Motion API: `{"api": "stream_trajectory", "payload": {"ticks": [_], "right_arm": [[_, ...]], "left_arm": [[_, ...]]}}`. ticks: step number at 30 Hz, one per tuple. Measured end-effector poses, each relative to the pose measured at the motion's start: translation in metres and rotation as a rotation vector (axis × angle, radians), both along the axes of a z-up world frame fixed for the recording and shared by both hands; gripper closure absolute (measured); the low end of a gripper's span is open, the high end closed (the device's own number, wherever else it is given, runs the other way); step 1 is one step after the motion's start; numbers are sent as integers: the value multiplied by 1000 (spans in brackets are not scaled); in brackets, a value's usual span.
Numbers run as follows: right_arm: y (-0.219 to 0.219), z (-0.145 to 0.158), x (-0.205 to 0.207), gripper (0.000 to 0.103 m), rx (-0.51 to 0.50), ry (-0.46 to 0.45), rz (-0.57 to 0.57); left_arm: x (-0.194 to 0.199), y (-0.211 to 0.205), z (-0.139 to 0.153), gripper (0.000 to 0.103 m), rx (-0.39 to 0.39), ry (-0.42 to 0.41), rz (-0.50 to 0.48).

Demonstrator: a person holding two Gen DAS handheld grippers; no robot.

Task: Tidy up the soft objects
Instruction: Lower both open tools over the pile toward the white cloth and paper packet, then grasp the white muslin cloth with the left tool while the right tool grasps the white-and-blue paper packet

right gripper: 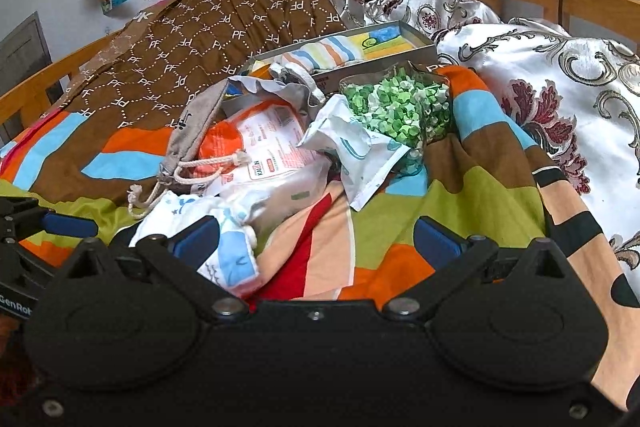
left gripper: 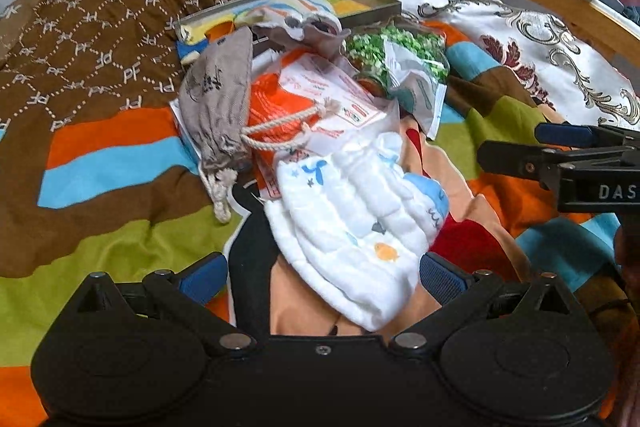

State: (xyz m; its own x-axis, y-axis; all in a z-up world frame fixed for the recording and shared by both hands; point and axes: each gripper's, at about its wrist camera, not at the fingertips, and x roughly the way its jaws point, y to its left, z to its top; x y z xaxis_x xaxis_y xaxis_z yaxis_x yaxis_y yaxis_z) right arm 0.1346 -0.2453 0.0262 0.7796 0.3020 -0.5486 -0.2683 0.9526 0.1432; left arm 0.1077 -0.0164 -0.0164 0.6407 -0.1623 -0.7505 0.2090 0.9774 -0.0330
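Striped bedspread [left gripper: 100, 163] under us, a heap of soft things at its middle. Nearest lies the white cloth bundle [left gripper: 352, 227], between the spread jaws of our left gripper [left gripper: 324, 277], not yet pinched. Behind it the grey drawstring pouch [left gripper: 218, 99] rests on an orange-and-white packet [left gripper: 320, 95], with a bag of green bits [right gripper: 396, 107] just beside. Our right gripper [right gripper: 316, 237] also stands open, its left pad over the cloth's edge. Beyond, the shallow box [right gripper: 416, 55] holds only a striped cloth [right gripper: 324, 57]; we judge sorting barely begun, most pieces left.
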Motion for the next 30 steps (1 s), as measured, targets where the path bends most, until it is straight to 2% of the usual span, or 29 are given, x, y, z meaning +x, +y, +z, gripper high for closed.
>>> {"api": "stream_trajectory", "payload": {"ticks": [11,19,25,28,30], "right_arm": [[2,-11,21,1,-11,-44,-27],[3,-20,43,1,-23,-108,-33],[8,-32,61,1,-36,-73,-36],[9,-37,71,2,-24,-62,-38],[8,-40,77,9,-8,-48,-39]], "left_arm": [[14,-6,-4,2,-64,77,-5],[29,-1,-8,20,-104,134,9],[39,3,-12,28,-142,171,44],[44,3,-11,36,-150,173,45],[48,3,-10,47,-159,180,50]]}}
